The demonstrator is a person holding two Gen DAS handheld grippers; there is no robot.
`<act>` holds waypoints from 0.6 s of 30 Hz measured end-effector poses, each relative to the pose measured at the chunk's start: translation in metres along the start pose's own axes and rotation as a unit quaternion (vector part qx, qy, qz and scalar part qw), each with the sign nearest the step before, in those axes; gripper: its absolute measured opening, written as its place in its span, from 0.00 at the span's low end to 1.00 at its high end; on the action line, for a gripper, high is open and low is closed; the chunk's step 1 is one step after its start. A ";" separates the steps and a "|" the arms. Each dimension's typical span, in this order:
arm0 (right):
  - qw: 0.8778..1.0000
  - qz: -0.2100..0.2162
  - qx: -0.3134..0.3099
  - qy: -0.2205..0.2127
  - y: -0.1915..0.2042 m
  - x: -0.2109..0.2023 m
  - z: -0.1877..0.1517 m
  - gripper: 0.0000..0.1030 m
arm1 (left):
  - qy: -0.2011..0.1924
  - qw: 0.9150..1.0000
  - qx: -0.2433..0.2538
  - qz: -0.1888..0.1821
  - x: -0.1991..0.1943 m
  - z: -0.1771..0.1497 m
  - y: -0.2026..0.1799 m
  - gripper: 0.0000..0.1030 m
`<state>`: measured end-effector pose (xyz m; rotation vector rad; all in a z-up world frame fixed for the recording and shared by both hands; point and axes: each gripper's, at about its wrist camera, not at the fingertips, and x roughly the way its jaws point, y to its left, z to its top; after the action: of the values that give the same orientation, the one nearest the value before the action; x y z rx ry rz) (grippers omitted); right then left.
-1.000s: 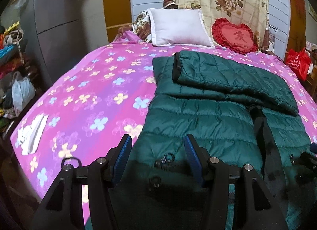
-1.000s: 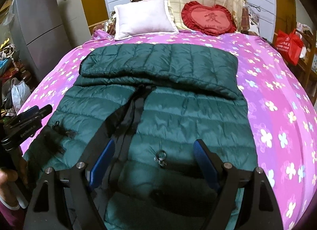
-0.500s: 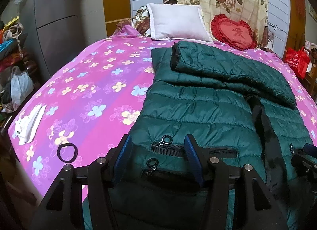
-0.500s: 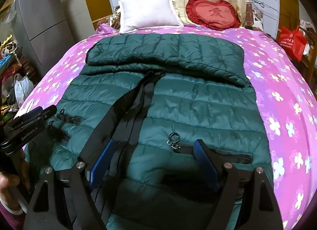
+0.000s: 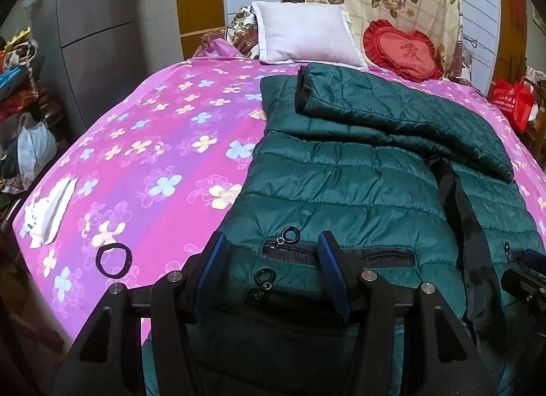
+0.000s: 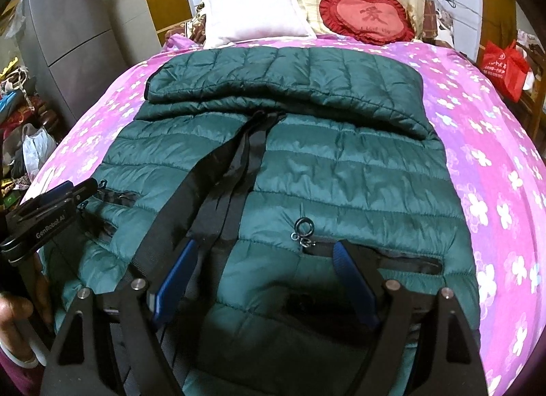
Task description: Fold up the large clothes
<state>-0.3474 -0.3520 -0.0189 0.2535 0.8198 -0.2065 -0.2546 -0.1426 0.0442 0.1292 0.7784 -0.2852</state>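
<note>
A green quilted jacket (image 6: 341,171) covers the floral bed (image 6: 494,171). The right gripper (image 6: 262,280) hovers open-jawed above the hem, at the bed's near edge.

Jackets: one, a green quilted jacket (image 5: 341,184) spread on the bed
Beds: one bed (image 5: 163,157) with a pink flowered sheet
Pillows: one white pillow (image 5: 303,36)
Heart cushions: one, red heart cushion (image 5: 402,49)
Hair ties: one black hair tie (image 5: 113,260) on the sheet
Zip pulls with rings: two zip pulls (image 5: 290,235) in the left view
Red bags: one red bag (image 5: 513,102) by the bed
Grippers: two, left gripper (image 5: 273,276) and right gripper (image 6: 266,280)
Fridges: one grey fridge (image 6: 75,38)
</note>
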 end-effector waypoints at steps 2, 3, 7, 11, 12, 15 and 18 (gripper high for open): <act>1.000 0.001 -0.003 0.001 0.001 0.001 -0.001 0.82 | 0.002 1.000 0.001 0.000 0.001 -0.001 0.000 0.36; 1.000 0.001 -0.005 0.002 0.002 0.001 -0.002 0.82 | 0.002 1.000 0.002 0.001 0.001 -0.001 0.000 0.36; 1.000 0.002 -0.003 0.002 0.003 0.003 -0.003 0.82 | 0.003 1.000 0.004 0.002 0.000 -0.002 0.000 0.36; 1.000 -0.001 -0.001 0.002 0.002 0.002 -0.005 0.82 | 0.006 1.000 0.004 0.001 -0.001 -0.003 -0.001 0.36; 1.000 -0.001 0.000 0.001 0.001 0.002 -0.005 0.82 | 0.007 1.000 0.004 0.000 -0.002 -0.003 -0.001 0.36; 1.000 -0.003 0.003 0.000 -0.004 -0.003 -0.006 0.82 | 0.008 1.000 0.003 -0.008 -0.009 -0.003 -0.001 0.36; 1.000 -0.004 0.008 -0.003 -0.013 -0.011 -0.006 0.82 | 0.007 1.000 -0.001 -0.017 -0.018 -0.004 0.001 0.36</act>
<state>-0.3627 -0.3615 -0.0161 0.2642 0.8139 -0.2209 -0.2688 -0.1367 0.0537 0.1158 0.7962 -0.3156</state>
